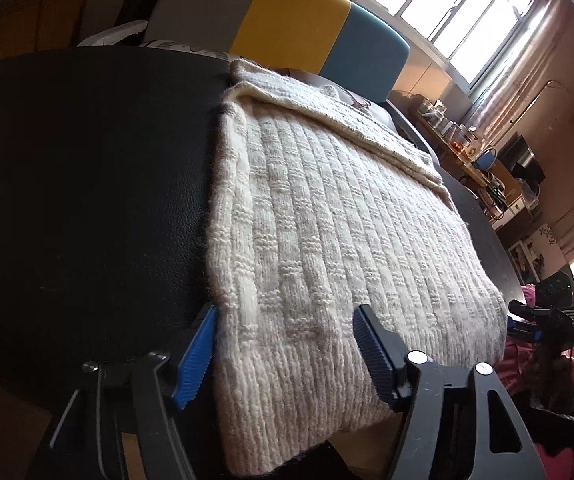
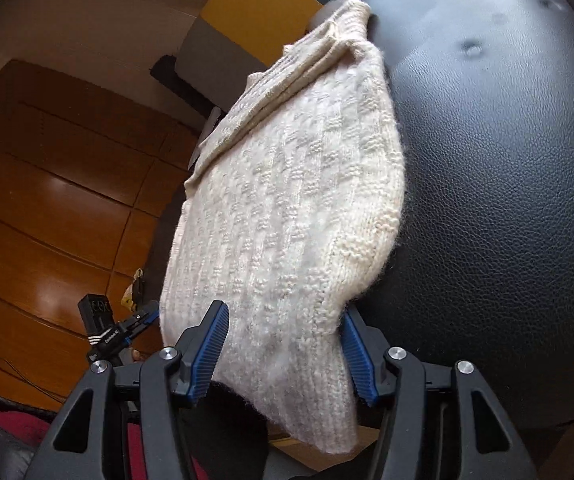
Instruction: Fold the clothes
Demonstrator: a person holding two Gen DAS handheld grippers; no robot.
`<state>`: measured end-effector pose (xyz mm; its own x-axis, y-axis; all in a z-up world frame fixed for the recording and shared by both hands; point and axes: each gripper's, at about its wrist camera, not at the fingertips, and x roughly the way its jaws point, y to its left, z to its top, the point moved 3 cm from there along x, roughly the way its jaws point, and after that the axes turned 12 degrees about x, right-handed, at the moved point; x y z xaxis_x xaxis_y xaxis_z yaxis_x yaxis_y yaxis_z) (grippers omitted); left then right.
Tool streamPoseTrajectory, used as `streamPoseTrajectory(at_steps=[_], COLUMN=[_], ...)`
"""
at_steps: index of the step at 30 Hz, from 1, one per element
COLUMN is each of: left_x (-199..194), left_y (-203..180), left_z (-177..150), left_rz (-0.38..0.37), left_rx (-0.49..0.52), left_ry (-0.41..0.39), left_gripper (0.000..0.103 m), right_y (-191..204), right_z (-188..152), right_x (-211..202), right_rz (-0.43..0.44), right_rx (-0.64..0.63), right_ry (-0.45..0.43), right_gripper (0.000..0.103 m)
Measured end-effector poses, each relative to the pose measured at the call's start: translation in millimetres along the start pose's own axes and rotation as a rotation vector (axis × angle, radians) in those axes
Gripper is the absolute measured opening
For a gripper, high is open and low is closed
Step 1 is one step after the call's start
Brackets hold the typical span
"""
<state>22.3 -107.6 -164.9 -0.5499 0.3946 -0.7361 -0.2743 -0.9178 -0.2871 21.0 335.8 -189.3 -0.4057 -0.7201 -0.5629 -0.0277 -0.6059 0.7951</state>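
Both your grippers sit at the near hem, fingers spread and straddling it, nothing clamped: left gripper (image 1: 287,354) at the left corner, right gripper (image 2: 285,354) at the right. That sets up a lift-and-fold away. The sweater (image 1: 327,216) lies flat on the black table (image 1: 87,184), hem overhanging the near edge, sleeve folded across the far end.

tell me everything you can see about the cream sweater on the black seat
The sweater is a chunky cream knit with ribbed, basket-like texture. It lies flat on the black leather-look seat, a sleeve or flap folded across its far end, its near ribbed hem hanging over the seat edge. The open left gripper and open right gripper each straddle a hem corner.
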Motion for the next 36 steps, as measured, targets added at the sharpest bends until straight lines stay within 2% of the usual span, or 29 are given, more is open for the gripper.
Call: streamPoseTrajectory(at_steps=[4, 7, 9, 10, 12, 14, 18, 19, 21, 27, 32, 36], left_x=[1, 5, 11, 12, 12, 11, 10, 9, 4, -28, -60, -68], left_y=[4, 9, 13, 14, 17, 17, 15, 14, 9, -4, -4, 7], left_z=[-1, 0, 0, 0, 0, 1, 2, 2, 4, 9, 36, 76], left_rz=[-0.011, -0.027, -0.029, -0.023, -0.016, -0.017, -0.007, -0.012, -0.044, -0.296, -0.417, -0.500], left_rx=[-0.040, -0.096, -0.130, -0.148, -0.178, -0.187, -0.182, -0.176, -0.153, -0.172, -0.188, -0.231], left_ry=[0.008, 0.029, 0.058, 0.059, 0.051, 0.039, 0.032, 0.030, 0.022, -0.067, -0.161, -0.246], left_gripper=[0.054, 0.047, 0.034, 0.033, 0.016, 0.014, 0.013, 0.012, 0.012, 0.011, 0.011, 0.011], right_y=[4, 1, 2, 2, 0, -1, -3, -2, 3, 28, 43, 59], right_z=[-5, -3, -2, -3, -5, -6, -10, -12, -16, -22, -4, 35], right_x=[1, -1, -1, 0, 3, 5, 1, -1, -7, -20, -37, -37], right_rz=[-0.002, 0.009, 0.000, -0.021, -0.078, -0.121, -0.121, -0.107, -0.023, 0.227, 0.331, 0.379], right_rx=[-0.058, -0.033, -0.033, -0.039, -0.049, -0.059, -0.051, -0.047, -0.040, -0.029, -0.003, 0.003], right_ry=[-0.018, -0.003, 0.012, 0.020, 0.035, 0.038, -0.005, -0.010, -0.004, 0.019, -0.024, -0.063], right_gripper=[0.057, 0.057, 0.057, 0.056, 0.010, 0.010, 0.010, 0.009, 0.009, 0.009, 0.009, 0.009])
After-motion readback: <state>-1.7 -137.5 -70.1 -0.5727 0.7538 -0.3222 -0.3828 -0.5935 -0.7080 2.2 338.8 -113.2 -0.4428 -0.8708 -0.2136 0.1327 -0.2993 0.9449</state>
